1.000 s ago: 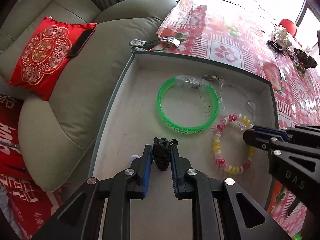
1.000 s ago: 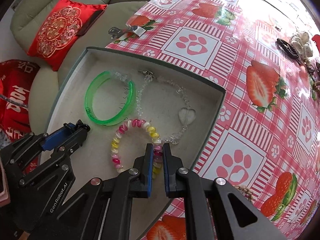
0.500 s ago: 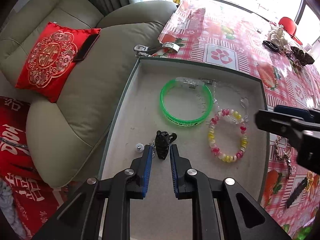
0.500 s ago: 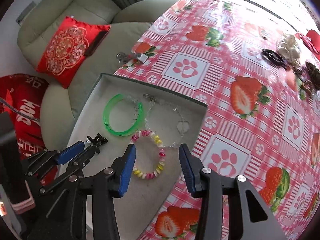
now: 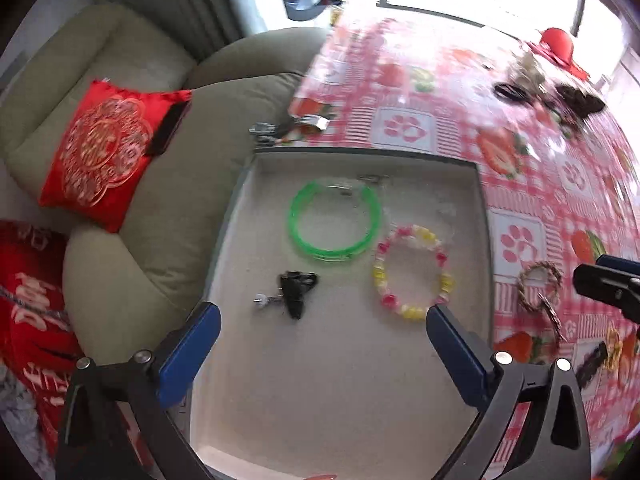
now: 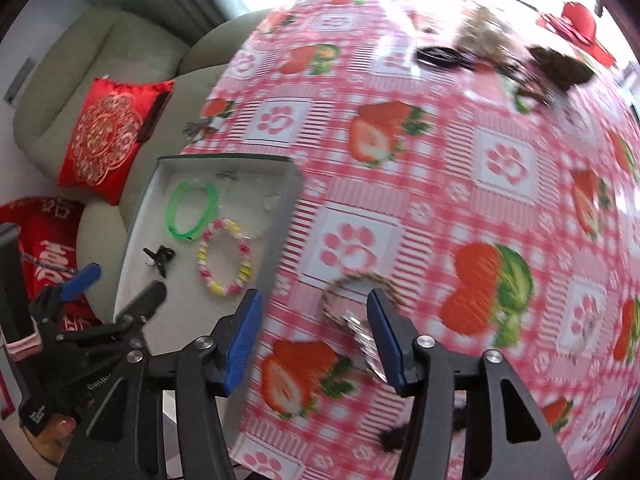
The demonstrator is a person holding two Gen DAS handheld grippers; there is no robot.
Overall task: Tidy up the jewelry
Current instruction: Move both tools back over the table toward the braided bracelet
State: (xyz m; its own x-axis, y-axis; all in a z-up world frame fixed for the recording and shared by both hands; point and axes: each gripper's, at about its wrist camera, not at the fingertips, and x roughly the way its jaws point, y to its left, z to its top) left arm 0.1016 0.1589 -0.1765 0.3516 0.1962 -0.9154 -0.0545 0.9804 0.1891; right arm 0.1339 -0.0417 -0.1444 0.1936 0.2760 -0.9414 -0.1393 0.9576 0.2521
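Note:
A grey tray (image 5: 484, 216) holds a green bangle (image 5: 334, 218), a pink-and-yellow bead bracelet (image 5: 412, 274), a clear chain with a heart charm (image 5: 444, 210) and a small black clip (image 5: 296, 290). My left gripper (image 5: 322, 338) is open and empty above the tray's near part, the clip lying free ahead of it. My right gripper (image 6: 316, 330) is open and empty over the tablecloth, with a woven brown bracelet (image 6: 360, 288) lying between its fingertips. The same bracelet (image 5: 538, 284) shows right of the tray in the left wrist view.
The table has a strawberry-and-paw cloth (image 6: 440, 160). More jewelry and hair pieces (image 6: 520, 56) lie at the far side, and small pieces (image 5: 600, 356) lie near the tray's right. A sofa with a red cushion (image 5: 104, 152) stands left. A metal clip (image 5: 288, 128) lies behind the tray.
My left gripper has opened, let go of the black clip in the tray and pulled back. My right gripper has opened, left the bead bracelet and moved right over the woven bracelet.

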